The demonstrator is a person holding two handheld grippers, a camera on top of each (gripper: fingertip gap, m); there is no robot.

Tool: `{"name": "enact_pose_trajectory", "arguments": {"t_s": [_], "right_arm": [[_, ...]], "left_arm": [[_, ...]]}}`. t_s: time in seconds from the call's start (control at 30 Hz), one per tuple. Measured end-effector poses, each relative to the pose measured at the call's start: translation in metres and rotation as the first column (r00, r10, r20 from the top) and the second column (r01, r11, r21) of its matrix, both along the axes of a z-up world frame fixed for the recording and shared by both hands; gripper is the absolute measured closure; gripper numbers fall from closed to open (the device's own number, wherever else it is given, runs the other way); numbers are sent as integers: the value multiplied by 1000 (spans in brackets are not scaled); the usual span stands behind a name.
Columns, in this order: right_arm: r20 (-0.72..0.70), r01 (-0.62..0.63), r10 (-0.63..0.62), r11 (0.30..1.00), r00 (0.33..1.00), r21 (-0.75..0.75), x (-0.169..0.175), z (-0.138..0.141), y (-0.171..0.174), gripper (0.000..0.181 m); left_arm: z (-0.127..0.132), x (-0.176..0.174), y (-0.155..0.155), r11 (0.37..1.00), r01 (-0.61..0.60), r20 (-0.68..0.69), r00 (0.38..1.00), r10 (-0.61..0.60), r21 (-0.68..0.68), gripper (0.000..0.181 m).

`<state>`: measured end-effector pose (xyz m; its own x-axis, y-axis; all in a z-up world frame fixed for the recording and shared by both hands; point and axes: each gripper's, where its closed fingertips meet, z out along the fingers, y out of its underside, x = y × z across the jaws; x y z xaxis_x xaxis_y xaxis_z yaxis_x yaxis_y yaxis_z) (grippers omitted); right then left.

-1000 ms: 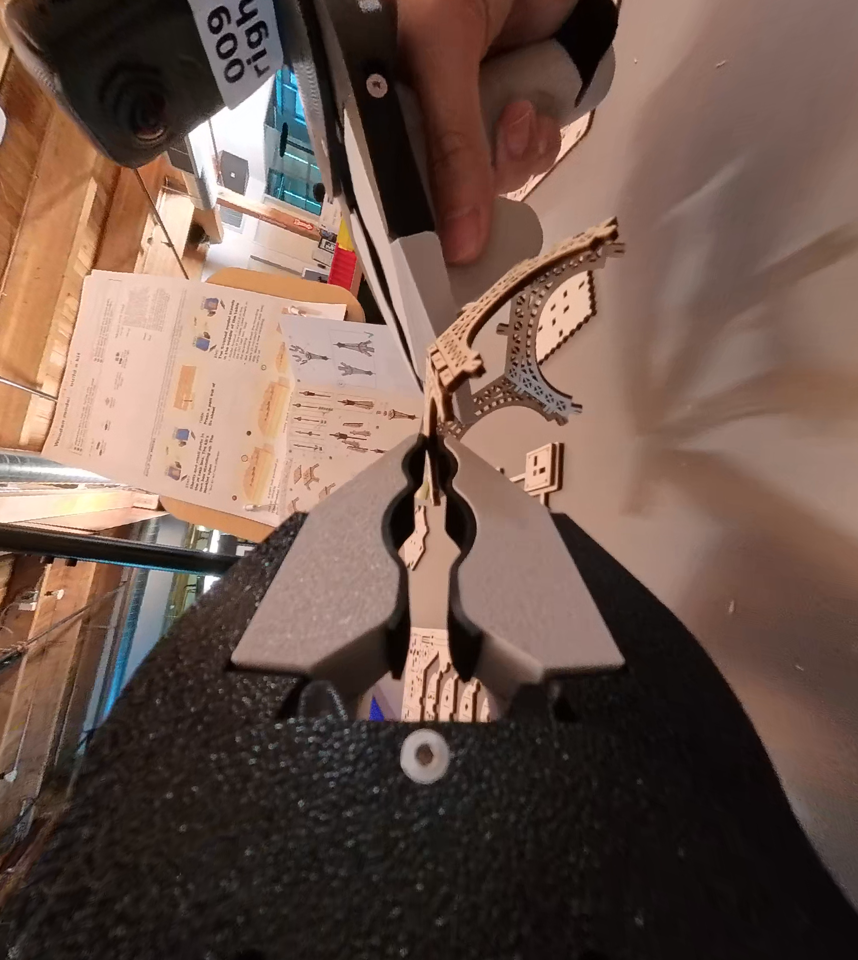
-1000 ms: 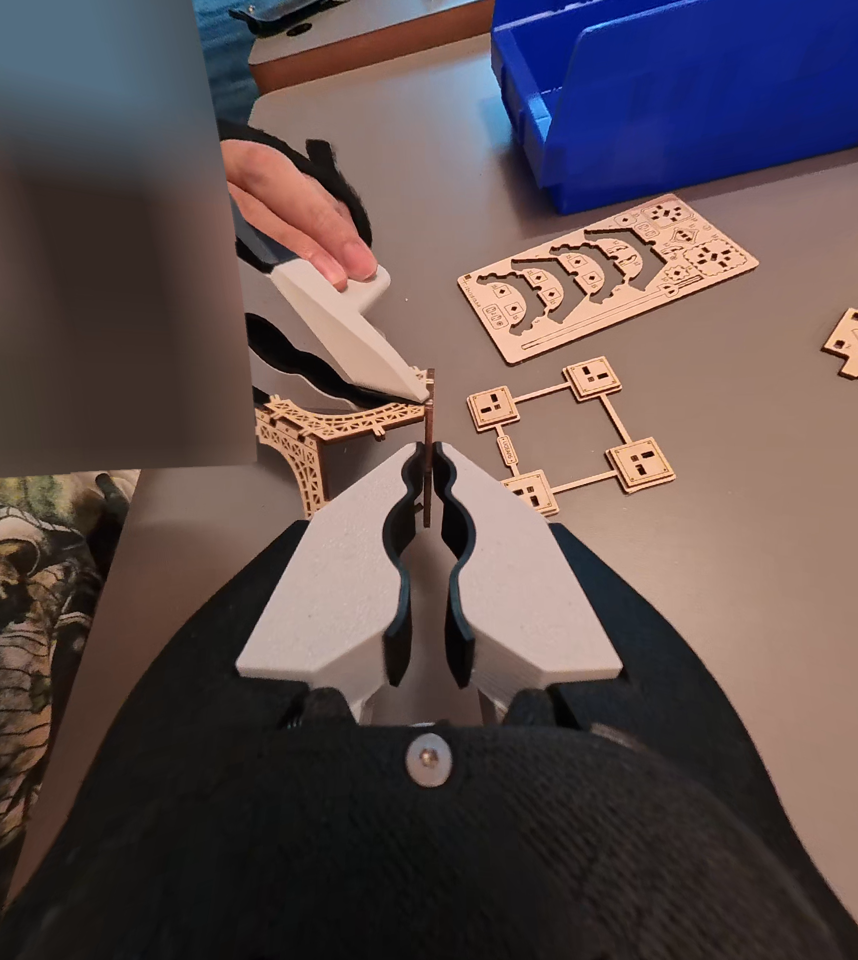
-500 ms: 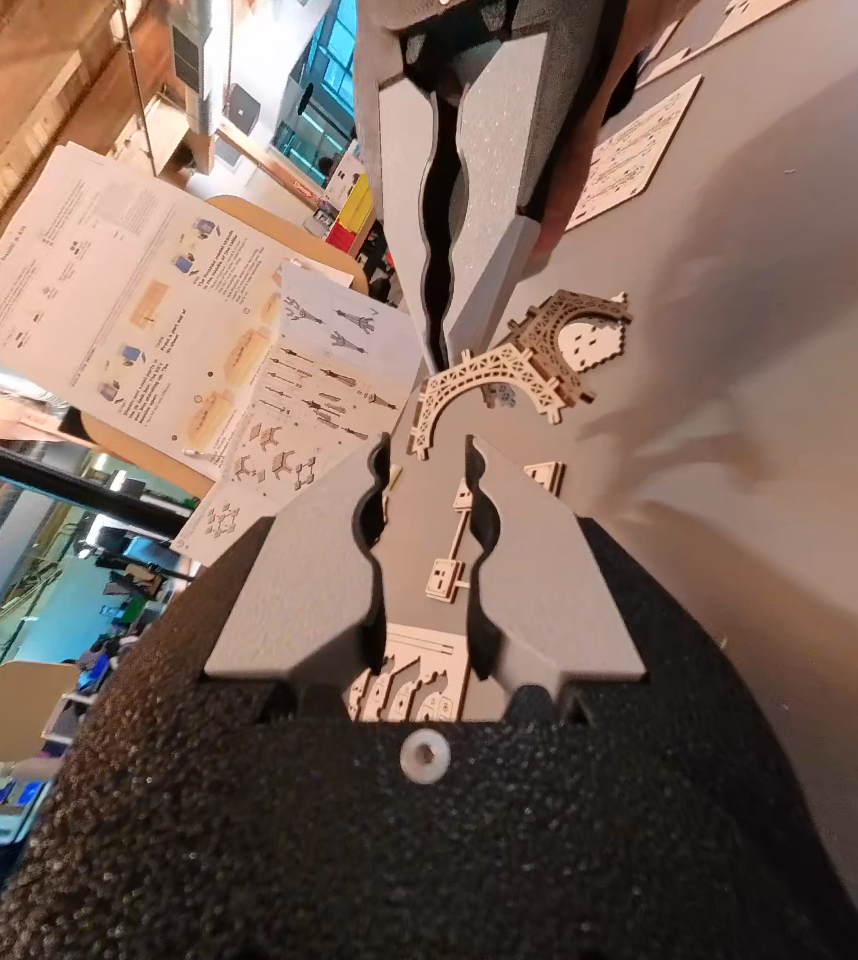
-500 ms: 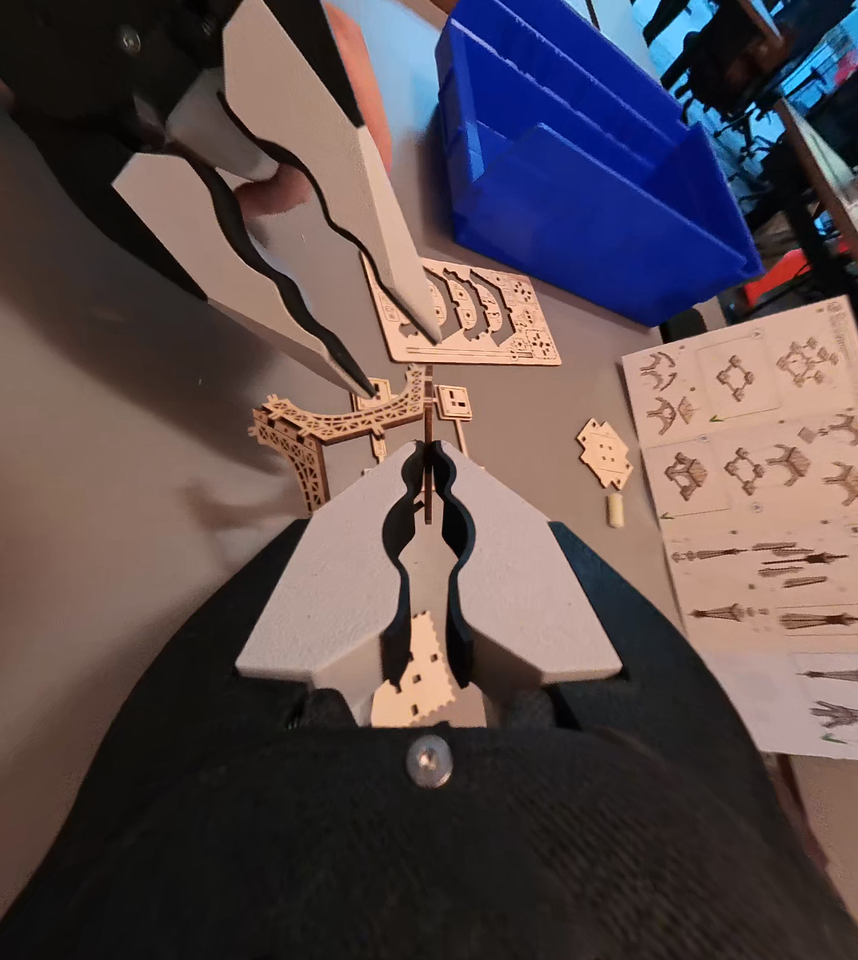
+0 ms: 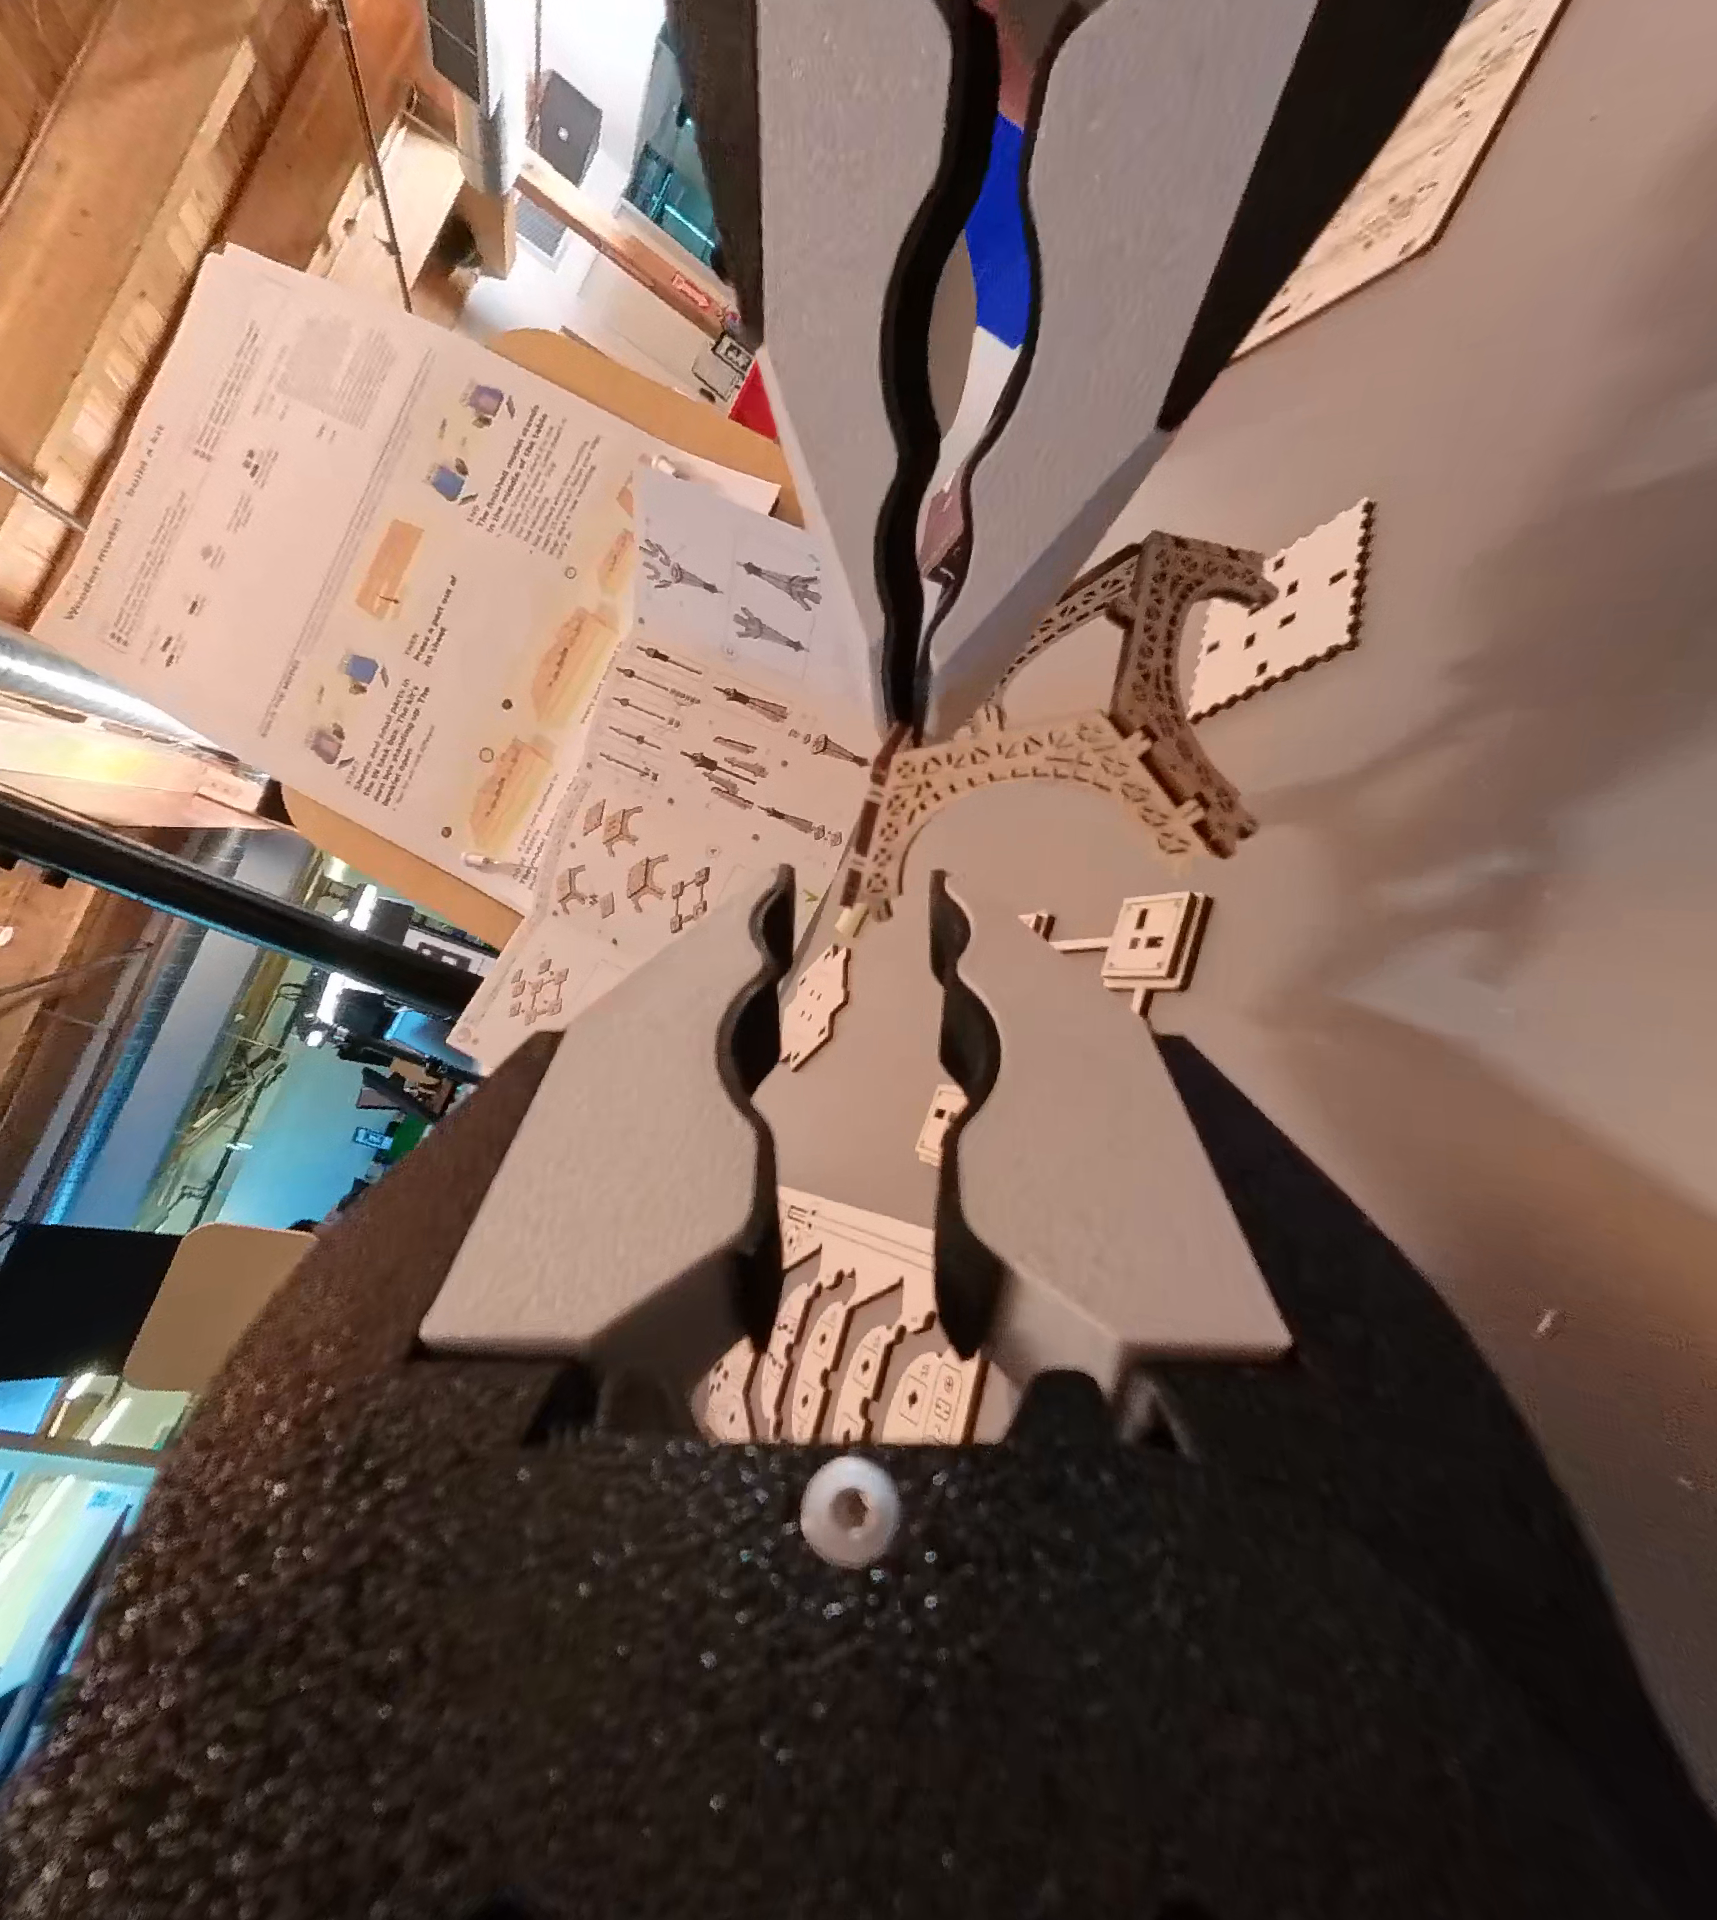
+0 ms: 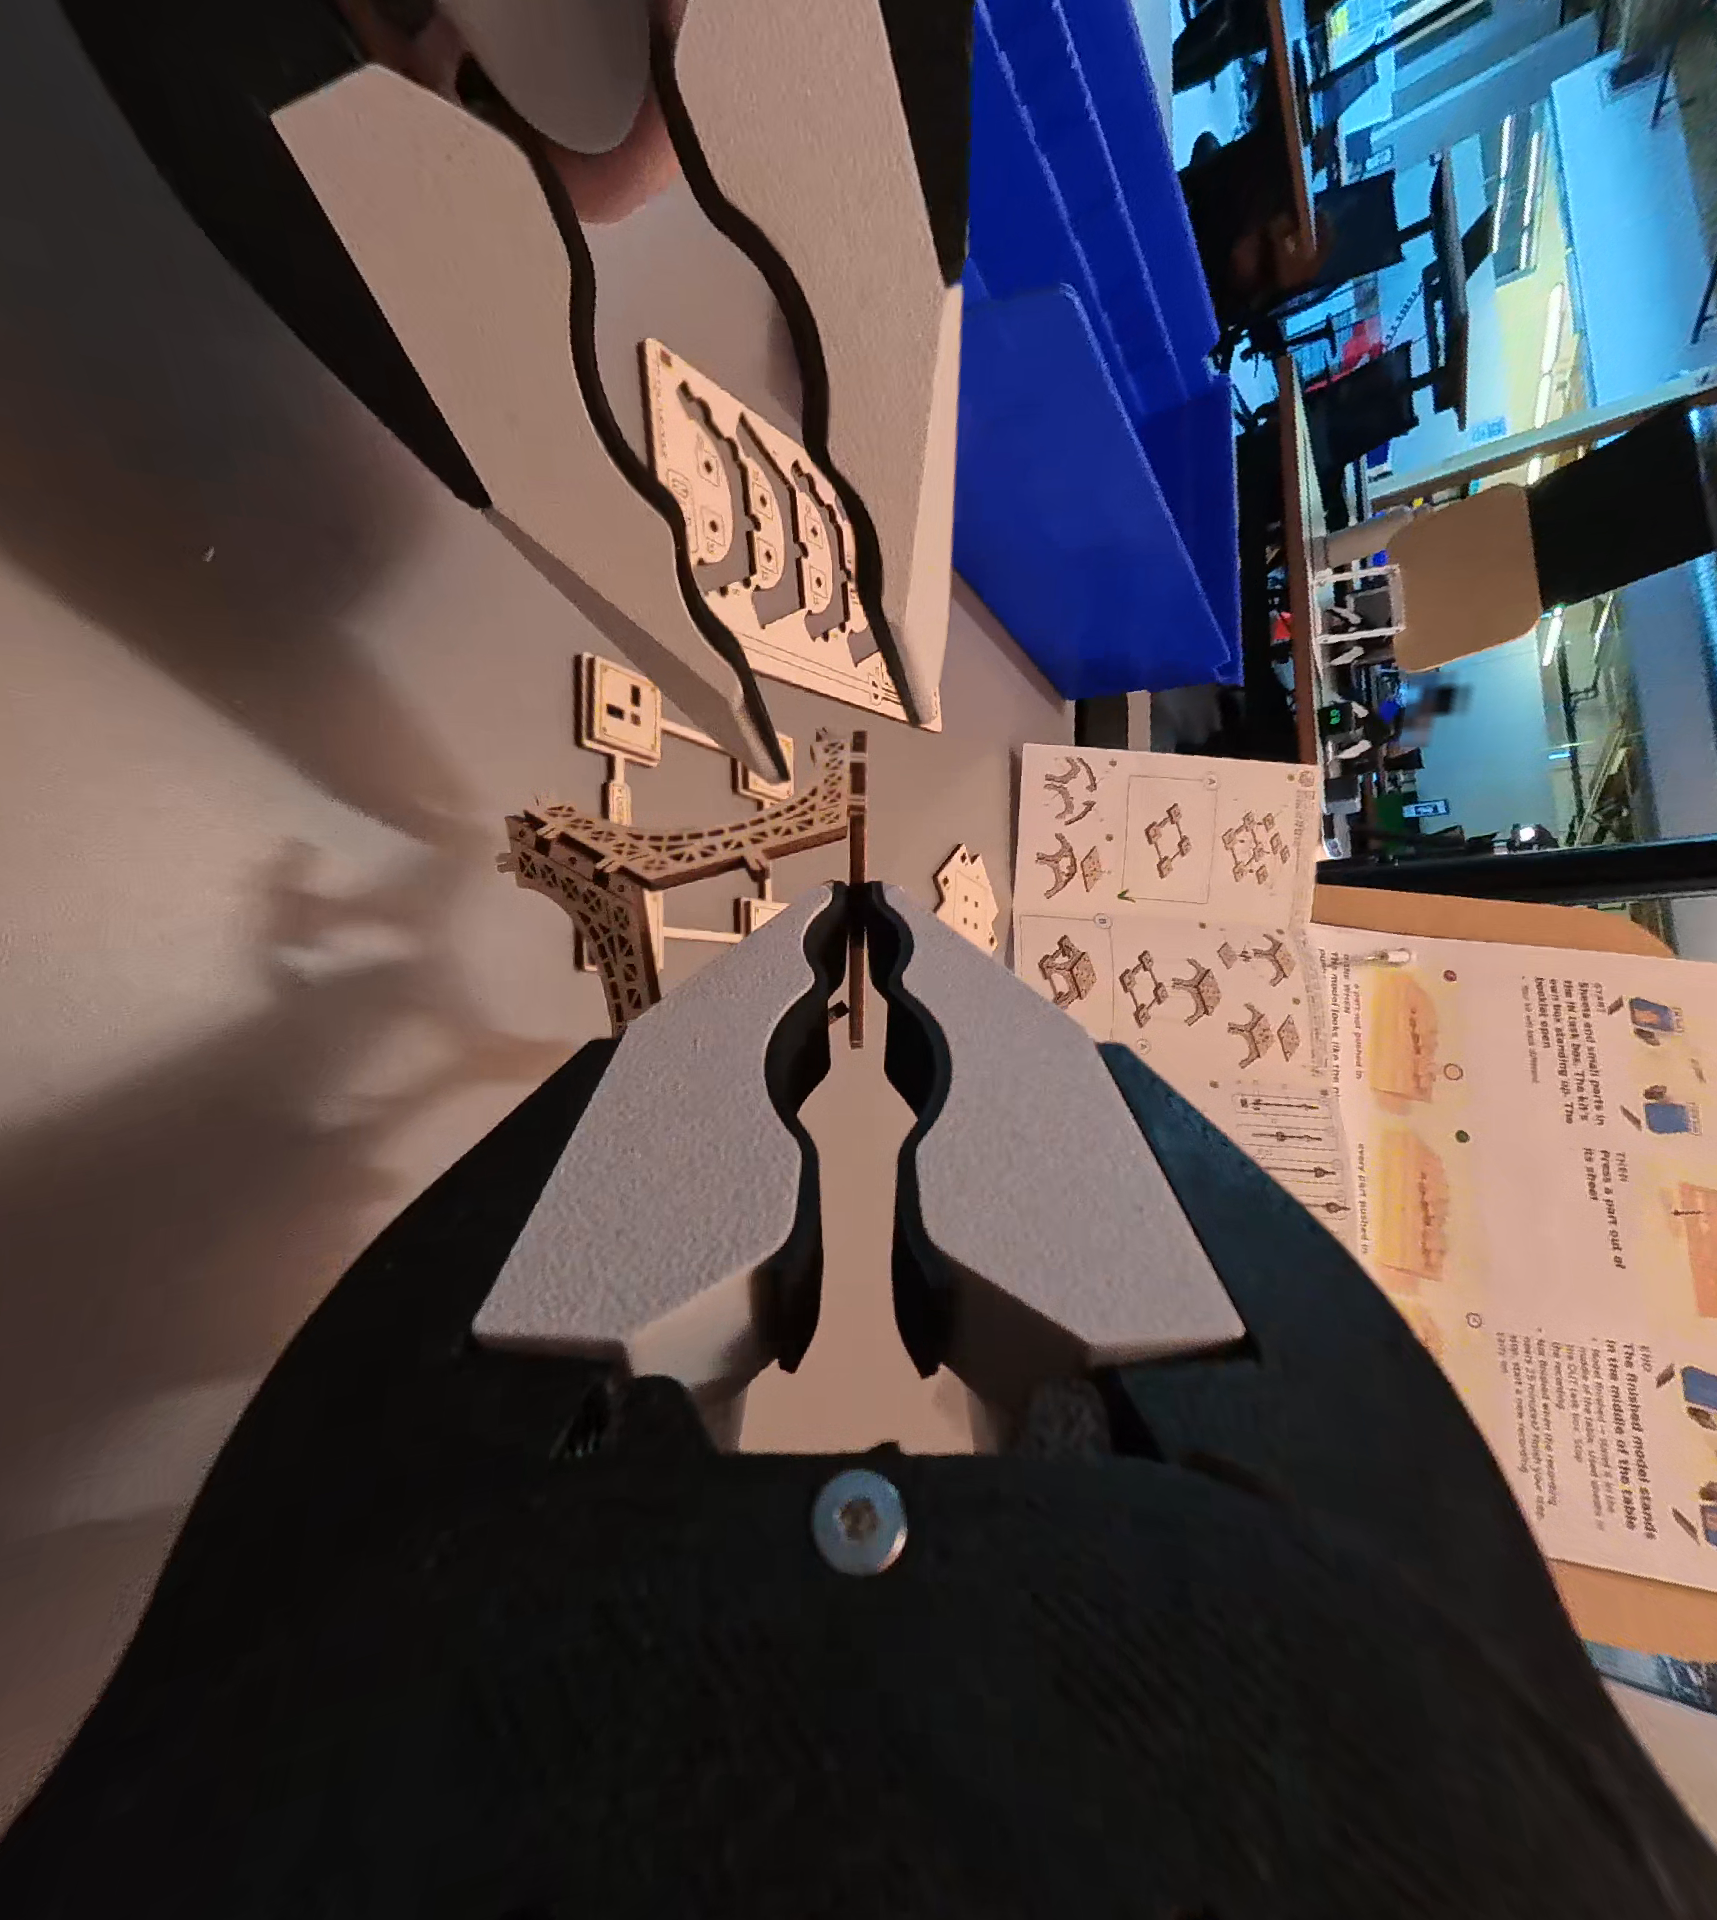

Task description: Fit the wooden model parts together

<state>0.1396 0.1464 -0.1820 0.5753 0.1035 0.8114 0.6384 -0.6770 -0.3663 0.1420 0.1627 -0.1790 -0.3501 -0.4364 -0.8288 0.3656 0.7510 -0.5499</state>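
The wooden arch assembly point(image 6: 688, 842), two lattice tower-leg arches joined at a corner, hangs just above the grey table. My right gripper point(image 6: 854, 899) is shut on one arch, whose leg shows edge-on between the fingers. In the left wrist view the assembly point(image 5: 1041, 753) hangs from the right gripper point(image 5: 906, 707), which comes down from the top. My left gripper point(image 5: 859, 904) is open and empty, its tips just short of the free arch leg. In the right wrist view it point(image 6: 849, 743) reaches in from above with the jaws apart.
On the table lie a wooden square frame with corner pads point(image 5: 1150, 935), a punched parts sheet point(image 6: 781, 540), a small notched plate point(image 6: 968, 899) and a square holed plate point(image 5: 1290, 613). A blue bin point(image 6: 1072, 468) stands behind. Instruction sheets point(image 6: 1560, 1195) lie at the side.
My left gripper, shut on the arch a second ago, has let go and opened wider. The right gripper keeps its hold. Both grippers have tilted, so the views have rolled.
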Motion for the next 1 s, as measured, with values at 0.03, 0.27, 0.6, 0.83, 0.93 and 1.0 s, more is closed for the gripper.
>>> {"name": "enact_pose_trajectory", "arguments": {"t_s": [0.03,0.27,0.6,0.83,0.93,1.0], "right_arm": [[4,0,0,1000,1000,0,0,0,0,181],[-46,-13,13,1000,999,-7,-6,-7,3,181],[-459,174,-78,970,885,171,7,0,-20,132],[-789,298,56,908,611,296,5,8,-48,142],[-857,265,171,906,485,331,-10,15,-55,135],[-880,191,254,916,402,352,-28,16,-59,125]], "left_arm": [[0,-1,-1,1000,5,7,1000,-5,13,159],[-7,-3,-11,996,15,34,999,-18,93,169],[-1,-1,-5,989,-62,151,988,41,137,174],[23,-21,-27,960,-69,441,896,-61,272,175],[30,-29,-43,929,-82,533,836,-133,360,175],[40,-37,-54,927,-66,584,792,-177,370,175]]}}
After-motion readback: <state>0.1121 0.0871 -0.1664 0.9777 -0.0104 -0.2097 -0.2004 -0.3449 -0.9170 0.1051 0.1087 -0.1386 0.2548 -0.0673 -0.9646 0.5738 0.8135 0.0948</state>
